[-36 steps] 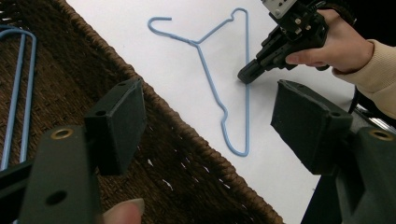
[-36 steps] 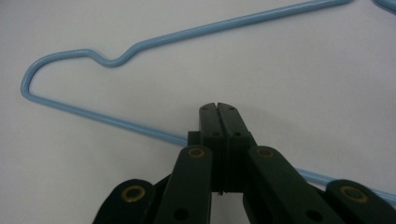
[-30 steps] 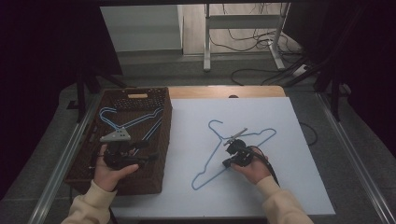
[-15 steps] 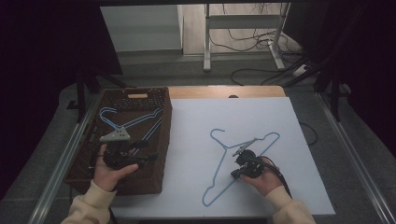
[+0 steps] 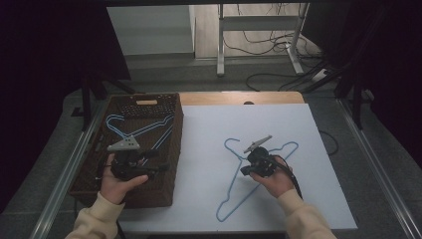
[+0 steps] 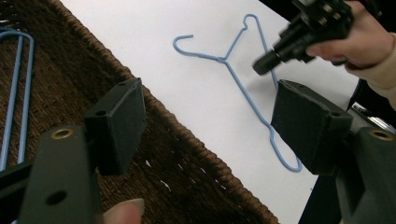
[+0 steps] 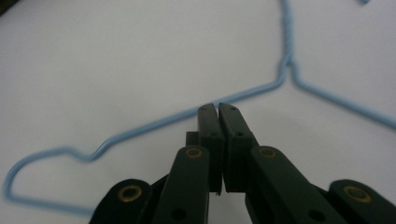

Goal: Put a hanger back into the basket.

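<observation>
A blue wire hanger (image 5: 228, 142) lies on the white table top, its hook toward the far side. My right gripper (image 5: 247, 171) is shut, and its tips pinch the hanger (image 7: 140, 128) on one shoulder wire near the twisted neck. The tips (image 7: 218, 109) meet with no gap. My left gripper (image 5: 158, 162) hovers over the near right part of the brown wicker basket (image 5: 171, 149), jaws wide open with nothing between them (image 6: 208, 126). In the left gripper view, the hanger (image 6: 243, 88) and the right gripper (image 6: 261, 65) show beyond the basket rim (image 6: 187, 154).
More blue hangers (image 5: 139, 129) lie inside the basket at the table's left. The white sheet (image 5: 209, 129) covers the rest of the table. Metal rails run along both table sides, and cables and a stand leg lie on the floor beyond.
The hanger has slid right and toward the near edge with the right gripper shut on it, turning slightly. The left hand has stayed where it was.
</observation>
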Demonstrator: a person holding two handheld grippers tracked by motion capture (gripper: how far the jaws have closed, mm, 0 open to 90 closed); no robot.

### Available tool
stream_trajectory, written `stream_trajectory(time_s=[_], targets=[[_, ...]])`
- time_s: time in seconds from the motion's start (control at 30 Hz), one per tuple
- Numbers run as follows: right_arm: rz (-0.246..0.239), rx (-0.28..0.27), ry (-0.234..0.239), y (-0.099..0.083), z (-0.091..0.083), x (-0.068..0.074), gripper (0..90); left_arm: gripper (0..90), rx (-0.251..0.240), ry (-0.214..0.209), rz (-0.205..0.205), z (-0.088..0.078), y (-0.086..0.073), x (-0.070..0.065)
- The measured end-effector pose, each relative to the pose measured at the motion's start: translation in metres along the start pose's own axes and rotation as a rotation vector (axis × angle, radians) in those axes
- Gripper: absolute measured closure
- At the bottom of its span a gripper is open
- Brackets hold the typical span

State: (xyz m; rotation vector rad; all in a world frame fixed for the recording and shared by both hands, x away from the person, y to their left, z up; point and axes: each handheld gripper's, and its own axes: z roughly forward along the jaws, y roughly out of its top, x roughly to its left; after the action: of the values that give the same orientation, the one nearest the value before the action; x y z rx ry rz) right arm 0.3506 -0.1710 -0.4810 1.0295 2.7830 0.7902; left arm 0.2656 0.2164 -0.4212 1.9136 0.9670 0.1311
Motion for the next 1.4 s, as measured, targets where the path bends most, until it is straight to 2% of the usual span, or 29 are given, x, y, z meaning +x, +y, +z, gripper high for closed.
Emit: stream_trajectory(time_s=[0.07, 0.3, 0.43, 0.57, 0.7, 0.83, 0.93, 0.97, 1.1, 1.27, 1.4], targets=[[0.009, -0.008, -0.011, 0.007, 0.002, -0.006, 86.2, 26.3, -0.002, -0.001, 0.0, 0.0, 0.0, 0.0], [0.08, -0.028, -0.05, 0.027, 0.017, -0.028, 62.3, 26.3, -0.005, -0.004, -0.001, -0.001, 0.001, 0.0], [0.096, -0.012, -0.067, 0.036, 0.026, -0.037, 58.0, 26.3, -0.003, -0.005, 0.0, -0.001, 0.0, 0.0], [0.097, 0.015, -0.081, 0.044, 0.033, -0.04, 58.1, 26.3, -0.002, -0.007, -0.002, 0.0, 0.0, 0.001], [0.077, 0.05, -0.093, 0.05, 0.04, -0.04, 59.6, 26.3, -0.003, -0.006, -0.002, -0.001, 0.0, 0.001], [0.059, 0.081, -0.112, 0.055, 0.046, -0.038, 64.6, 26.3, -0.003, -0.006, -0.001, -0.001, 0.0, 0.001], [0.023, 0.126, -0.134, 0.057, 0.051, -0.033, 69.5, 26.3, -0.003, -0.006, -0.001, -0.001, 0.0, 0.001], [0.011, 0.127, -0.149, 0.058, 0.052, -0.031, 71.6, 26.3, -0.003, -0.006, -0.001, -0.001, 0.0, 0.001], [0.023, 0.139, -0.145, 0.059, 0.052, -0.03, 81.1, 26.3, -0.001, -0.005, 0.001, 0.0, 0.0, 0.001], [0.003, 0.15, -0.169, 0.061, 0.053, -0.027, 84.6, 26.4, -0.002, -0.006, 0.005, -0.001, 0.0, 0.0], [-0.015, 0.139, -0.189, 0.06, 0.052, -0.025, 85.8, 26.4, -0.005, -0.007, 0.008, -0.001, 0.001, -0.002]])
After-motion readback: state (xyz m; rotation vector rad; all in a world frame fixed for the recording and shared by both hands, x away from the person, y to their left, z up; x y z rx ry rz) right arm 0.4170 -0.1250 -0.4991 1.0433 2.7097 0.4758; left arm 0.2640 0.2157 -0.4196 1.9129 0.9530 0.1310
